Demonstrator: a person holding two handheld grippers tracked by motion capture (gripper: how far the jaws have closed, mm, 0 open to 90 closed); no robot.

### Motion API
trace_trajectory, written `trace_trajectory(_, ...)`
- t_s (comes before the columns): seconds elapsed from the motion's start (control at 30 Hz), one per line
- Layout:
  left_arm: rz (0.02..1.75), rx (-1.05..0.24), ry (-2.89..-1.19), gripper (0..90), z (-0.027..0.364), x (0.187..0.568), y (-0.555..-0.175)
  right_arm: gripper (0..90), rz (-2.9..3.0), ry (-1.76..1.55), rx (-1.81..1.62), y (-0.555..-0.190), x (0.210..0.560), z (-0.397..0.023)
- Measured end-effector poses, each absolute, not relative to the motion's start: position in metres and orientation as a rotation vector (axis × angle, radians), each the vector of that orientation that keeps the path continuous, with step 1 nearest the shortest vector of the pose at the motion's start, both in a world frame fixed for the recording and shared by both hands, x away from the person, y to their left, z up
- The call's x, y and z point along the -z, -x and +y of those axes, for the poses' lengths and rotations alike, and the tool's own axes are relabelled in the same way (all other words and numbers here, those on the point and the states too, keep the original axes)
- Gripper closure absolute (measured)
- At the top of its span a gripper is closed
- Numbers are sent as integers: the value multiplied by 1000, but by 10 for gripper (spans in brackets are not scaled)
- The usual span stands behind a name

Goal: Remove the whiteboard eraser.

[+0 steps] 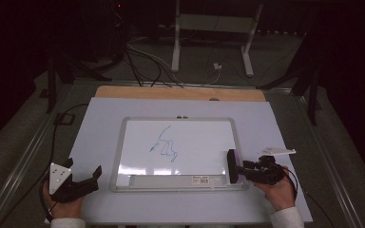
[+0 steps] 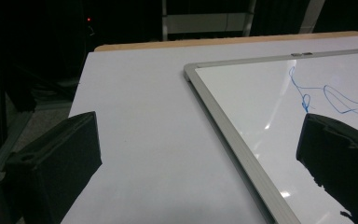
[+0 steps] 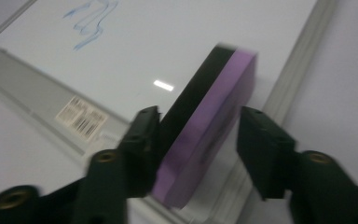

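The right gripper (image 3: 198, 140) stands over the lower right corner of a white, silver-framed rectangular whiteboard (image 1: 204, 142), and between its two black jaws sits a flat block-shaped eraser with a purple foam body and a black face (image 3: 209, 126). In the right gripper view the black face lies against the left jaw, while a visible gap separates the purple side from the right jaw, so the jaws stand apart around the eraser and I cannot tell whether they truly clamp it. In the high view the eraser (image 1: 232, 166) stands on edge at the board's right end, just above the grey tray strip with a barcode label (image 3: 81, 119) along the board's near edge. A blue scribble (image 1: 165, 145) marks the middle of the board, well apart from the eraser. The right hand (image 1: 278, 190) grips the tool from below. The left gripper (image 1: 88, 180), held in the left hand (image 1: 64, 204), rests over the pale covering of the bench (image 1: 100, 123) just beside the board's left frame, its jaws wide apart with nothing between them. In the left gripper view the board's frame corner (image 2: 191, 70) lies ahead, between the two jaws. Beyond the bench, cables (image 1: 142, 61) and a white stand (image 1: 214, 28) sit on the dark floor.
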State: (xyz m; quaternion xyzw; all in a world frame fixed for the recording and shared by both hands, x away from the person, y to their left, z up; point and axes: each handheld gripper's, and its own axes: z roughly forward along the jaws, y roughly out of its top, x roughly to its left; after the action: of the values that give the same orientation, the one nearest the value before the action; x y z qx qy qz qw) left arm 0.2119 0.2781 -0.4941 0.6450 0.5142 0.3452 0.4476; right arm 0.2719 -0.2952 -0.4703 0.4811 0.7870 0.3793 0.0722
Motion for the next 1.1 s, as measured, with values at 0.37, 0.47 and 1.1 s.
trace_trajectory(0.37, 1272, -855, -1600, 6, 277, 494, -212, 615, 2361, -1547, -1199, -273, 474, -296)
trace_trajectory(0.47, 1273, -853, -1601, 6, 277, 494, -212, 571, 2348, -1559, -1204, -272, 476, -295)
trace_trajectory(1.1, 1257, -861, -1605, 6, 275, 492, -211, 364, 2403, -1610, -1166, -280, 491, -270)
